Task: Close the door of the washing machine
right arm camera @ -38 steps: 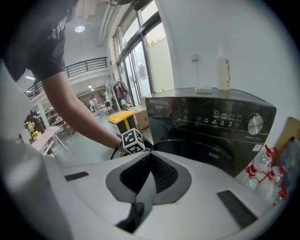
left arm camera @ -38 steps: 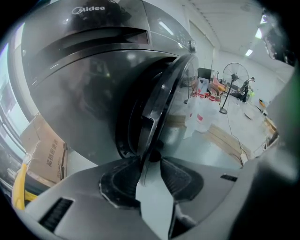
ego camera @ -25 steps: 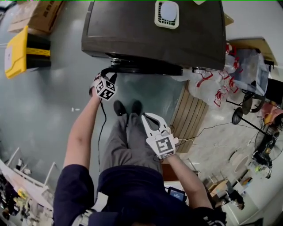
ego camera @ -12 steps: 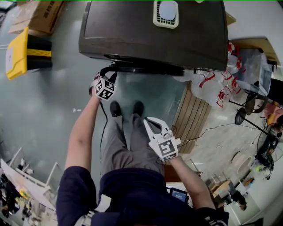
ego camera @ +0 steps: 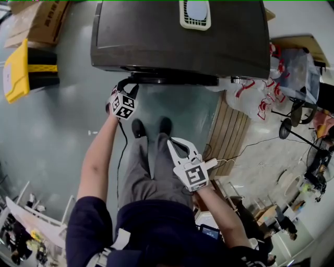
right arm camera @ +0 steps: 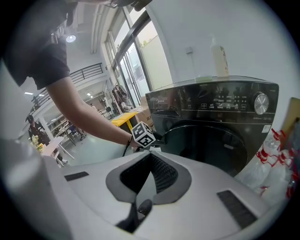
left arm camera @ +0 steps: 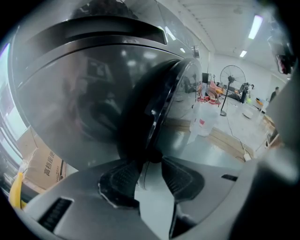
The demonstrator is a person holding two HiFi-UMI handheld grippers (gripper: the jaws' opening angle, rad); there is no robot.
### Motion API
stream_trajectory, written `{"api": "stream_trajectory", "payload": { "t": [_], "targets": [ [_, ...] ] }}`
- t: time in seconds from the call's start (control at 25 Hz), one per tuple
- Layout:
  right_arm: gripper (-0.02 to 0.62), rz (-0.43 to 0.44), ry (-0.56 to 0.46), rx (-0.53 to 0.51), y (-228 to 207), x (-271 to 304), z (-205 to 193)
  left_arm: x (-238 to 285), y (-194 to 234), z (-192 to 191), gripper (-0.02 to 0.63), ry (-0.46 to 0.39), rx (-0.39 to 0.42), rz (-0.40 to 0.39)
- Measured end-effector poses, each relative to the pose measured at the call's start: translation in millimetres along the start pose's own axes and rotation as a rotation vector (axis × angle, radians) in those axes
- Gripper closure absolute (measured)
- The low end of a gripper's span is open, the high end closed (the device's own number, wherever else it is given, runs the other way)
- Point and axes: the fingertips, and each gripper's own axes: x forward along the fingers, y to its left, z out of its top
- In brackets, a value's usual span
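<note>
The dark washing machine (ego camera: pixel 177 36) stands in front of me, its round door (ego camera: pixel 172 78) lying almost flat against its front. In the left gripper view the door (left arm camera: pixel 154 108) is seen edge-on and slightly ajar. My left gripper (ego camera: pixel 130 85) is at the door's left rim. That rim sits between its pads (left arm camera: pixel 123 178), which close on it, and the jaws have just eased a little wider. My right gripper (ego camera: pixel 170 140) hangs back over my legs, away from the machine. Its jaws (right arm camera: pixel 150 157) are shut on nothing, and it looks at the door (right arm camera: pixel 220 140).
A white vented basket (ego camera: pixel 195 14) and a bottle (right arm camera: pixel 220 58) sit on the machine. Plastic bags (ego camera: pixel 255 99) and a wooden pallet (ego camera: pixel 227 130) lie at its right. A yellow-and-black box (ego camera: pixel 23 70) and cardboard boxes (ego camera: pixel 44 21) are at the left. Fans (ego camera: pixel 292 125) stand further right.
The left gripper has stayed at the door's rim. The right gripper has tilted slightly over my legs. The door looks about where it was.
</note>
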Motion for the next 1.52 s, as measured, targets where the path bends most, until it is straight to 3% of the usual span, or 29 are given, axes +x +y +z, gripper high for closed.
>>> {"api": "stream_trajectory", "payload": {
  "t": [0.44,0.8,1.04,1.28,1.52],
  "targets": [
    [0.575,-0.012,0.005,-0.019,-3,0,5,2,1,2,0.43,-0.049,0.014,-0.054],
    [0.575,0.017,0.027,-0.014,10,7,-1,4,12,5,0.416,-0.055,-0.008,-0.042],
    [0.575,-0.019,0.008,-0.034,-5,12,7,-1,9,4,0.443,-0.078,0.057,0.0],
    [0.575,-0.063,-0.025,-0.029,-25,10,23,-18,11,12,0.449,-0.113,0.047,0.054],
    [0.575,-0.076,-0.041,-0.029,-27,1,31,-45,15,26,0.496,-0.176,0.02,0.108]
  ]
}}
